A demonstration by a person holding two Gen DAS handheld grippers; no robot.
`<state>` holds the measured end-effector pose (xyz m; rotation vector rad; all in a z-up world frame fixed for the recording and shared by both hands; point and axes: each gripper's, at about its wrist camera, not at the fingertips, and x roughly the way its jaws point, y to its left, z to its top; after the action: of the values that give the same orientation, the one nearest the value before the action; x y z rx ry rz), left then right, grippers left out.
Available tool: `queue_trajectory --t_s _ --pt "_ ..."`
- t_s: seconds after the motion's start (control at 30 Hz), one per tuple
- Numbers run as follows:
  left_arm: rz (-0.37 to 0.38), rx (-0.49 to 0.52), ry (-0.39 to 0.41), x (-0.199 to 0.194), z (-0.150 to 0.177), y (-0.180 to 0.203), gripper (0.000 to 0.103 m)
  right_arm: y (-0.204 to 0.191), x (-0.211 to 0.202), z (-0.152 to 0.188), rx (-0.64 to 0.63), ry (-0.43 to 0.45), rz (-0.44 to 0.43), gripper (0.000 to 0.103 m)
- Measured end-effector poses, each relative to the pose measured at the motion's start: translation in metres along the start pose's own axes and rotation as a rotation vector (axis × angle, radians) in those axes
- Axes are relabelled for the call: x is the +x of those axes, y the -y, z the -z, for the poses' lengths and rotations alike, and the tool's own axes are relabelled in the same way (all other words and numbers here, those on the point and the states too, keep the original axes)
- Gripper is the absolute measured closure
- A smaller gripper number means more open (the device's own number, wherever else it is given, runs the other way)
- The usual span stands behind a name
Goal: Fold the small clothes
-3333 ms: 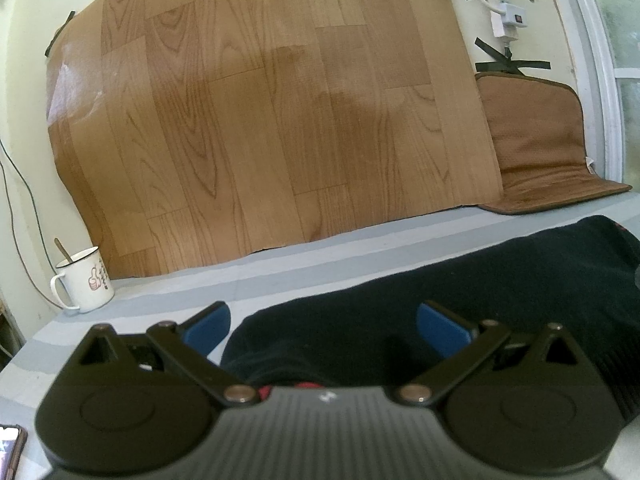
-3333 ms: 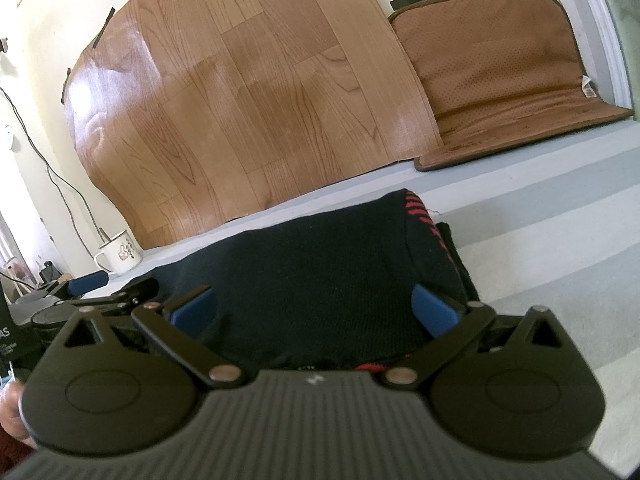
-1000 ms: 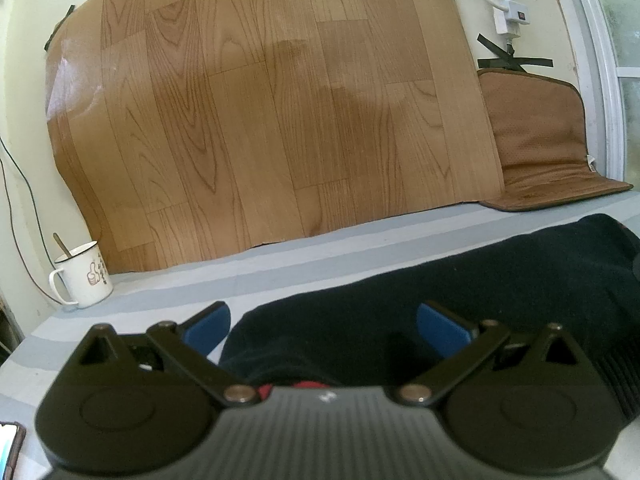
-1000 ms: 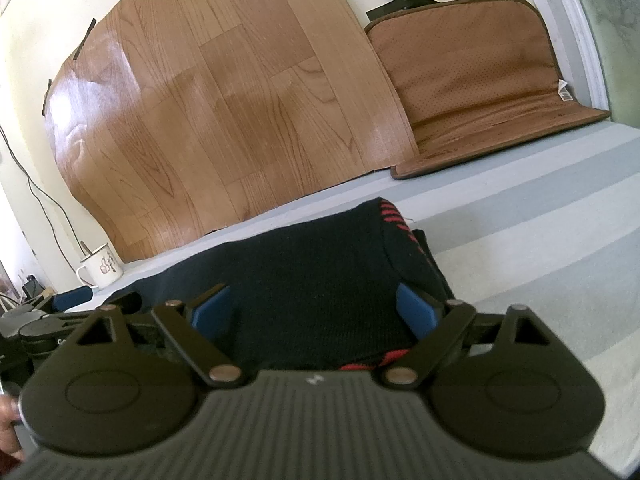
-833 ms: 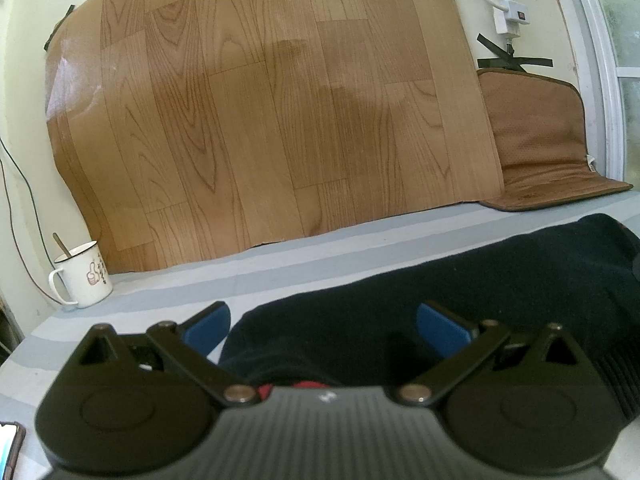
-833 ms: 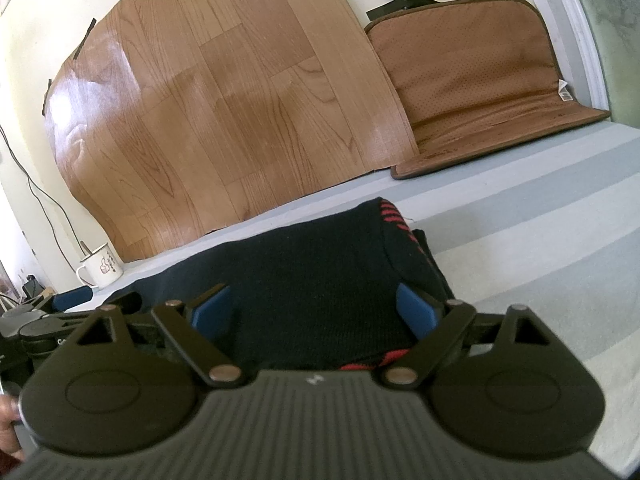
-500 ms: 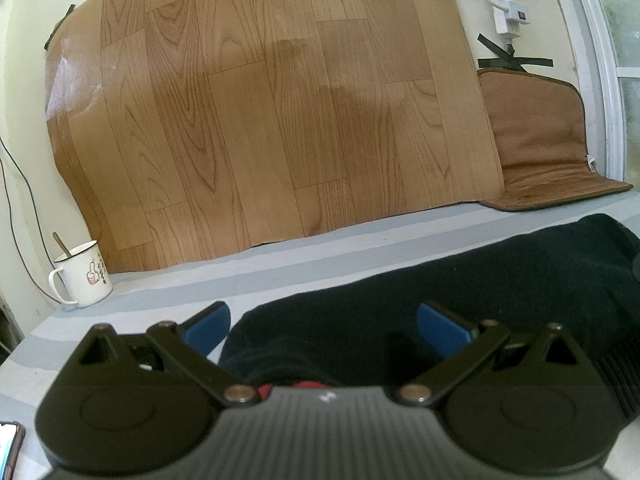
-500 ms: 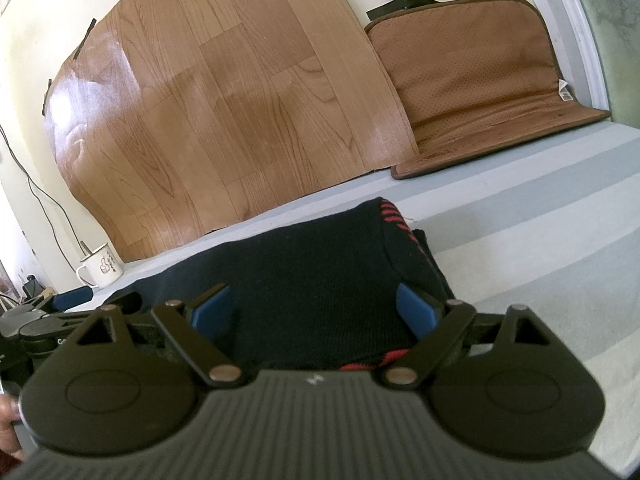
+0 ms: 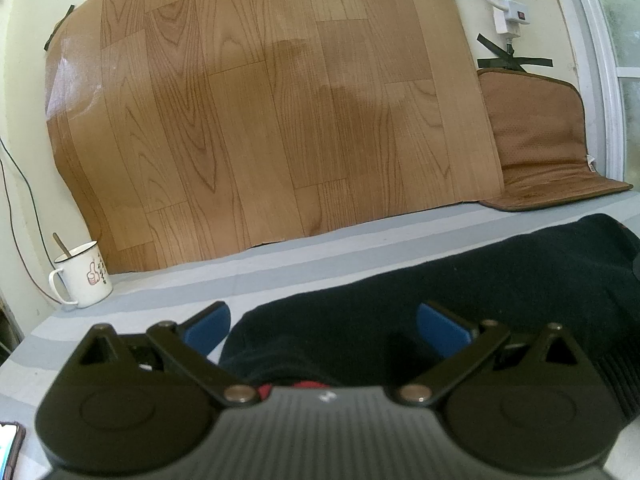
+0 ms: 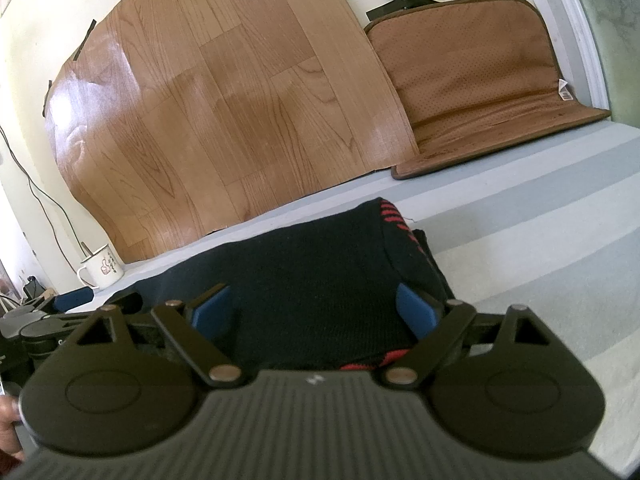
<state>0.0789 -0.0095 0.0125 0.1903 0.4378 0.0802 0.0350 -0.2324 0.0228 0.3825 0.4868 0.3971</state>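
Note:
A black knit garment (image 9: 460,280) with red stripes lies flat on the grey striped table (image 9: 160,292). It also shows in the right wrist view (image 10: 312,264), with red stripes at its far right corner and near edge. My left gripper (image 9: 322,326) is open, its blue pads straddling the garment's left end. My right gripper (image 10: 314,314) is open over the garment's right end, pads apart on either side of the cloth. The left gripper (image 10: 60,312) shows at the left edge of the right wrist view.
A white mug (image 9: 82,280) with a spoon stands at the back left of the table, against a wood-pattern sheet (image 9: 260,100) on the wall. A brown cushion mat (image 10: 480,88) leans at the back right. A phone (image 9: 8,448) lies at the near left.
Since 3.3 s ago both grippers shifted slightly over the garment. In the last second nothing has visibly moved.

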Motion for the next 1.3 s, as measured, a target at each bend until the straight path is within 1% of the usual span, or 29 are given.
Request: queue_trajectory --t_s 1.3 --pt "0.002 -0.003 -0.008 0.0 0.0022 0.001 0.0 -0.0022 0.0003 0.0004 -0.004 0.002 0.005 0.013"
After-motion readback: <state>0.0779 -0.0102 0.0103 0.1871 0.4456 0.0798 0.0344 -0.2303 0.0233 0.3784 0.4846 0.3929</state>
